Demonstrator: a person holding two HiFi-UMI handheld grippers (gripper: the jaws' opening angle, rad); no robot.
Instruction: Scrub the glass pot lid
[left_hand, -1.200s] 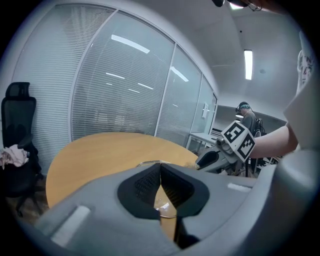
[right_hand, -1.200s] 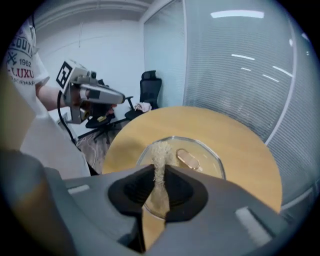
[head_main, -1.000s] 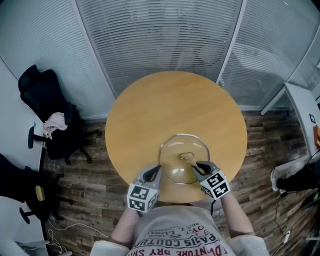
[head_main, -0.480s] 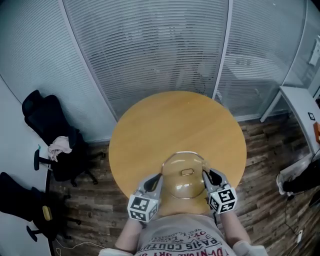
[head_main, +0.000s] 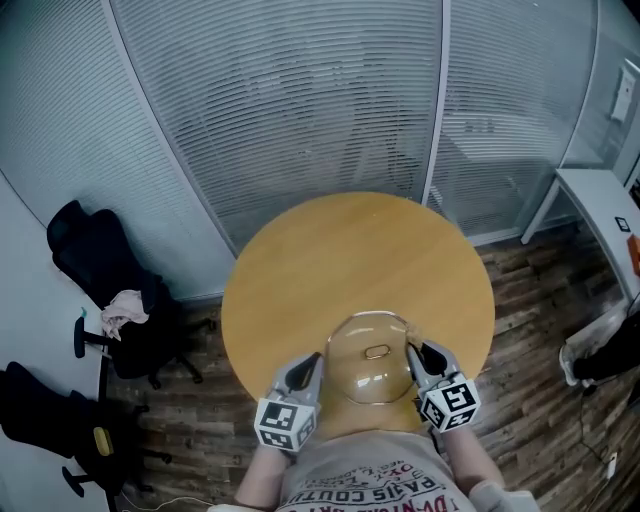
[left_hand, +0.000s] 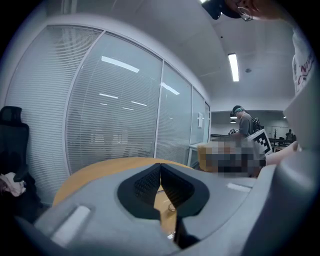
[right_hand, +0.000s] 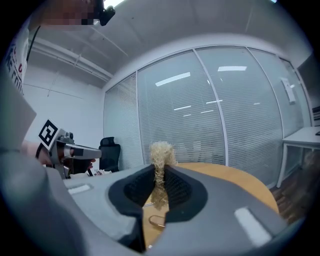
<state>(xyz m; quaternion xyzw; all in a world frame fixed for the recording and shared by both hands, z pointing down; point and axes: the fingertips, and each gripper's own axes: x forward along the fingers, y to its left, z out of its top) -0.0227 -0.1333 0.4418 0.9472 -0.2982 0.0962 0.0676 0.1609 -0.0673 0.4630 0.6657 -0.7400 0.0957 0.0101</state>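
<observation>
Clear round glass pot lid with metal rim and small loop handle (head_main: 372, 378) sat over the near part of the round yellow wooden desk (head_main: 350, 260), close to its edge, between the two tools. Could not tell if it lay flat or was tipped up.

Left tool (head_main: 308, 368) was at the lid's left rim. In the left gripper view its jaws were pressed together, apparently nipping the rim low down, with the loop handle showing just beyond.

Right tool (head_main: 422, 362) was at the lid's right rim, pinching a tan wiry scrubber tuft (right_hand: 161, 162) that stuck up above the jaws. Contact between tuft and glass was not clear.

Risks, as judged:
- The rim grip looked thin, so a hard scrubbing push could slip the lid out or spin it.
- The lid was near the desk edge, so a slide toward the person could drop it to the floor and break it.
- The tuft was held by a narrow pinch, so dragging could pull it free and let bare jaws scrape the glass.
</observation>
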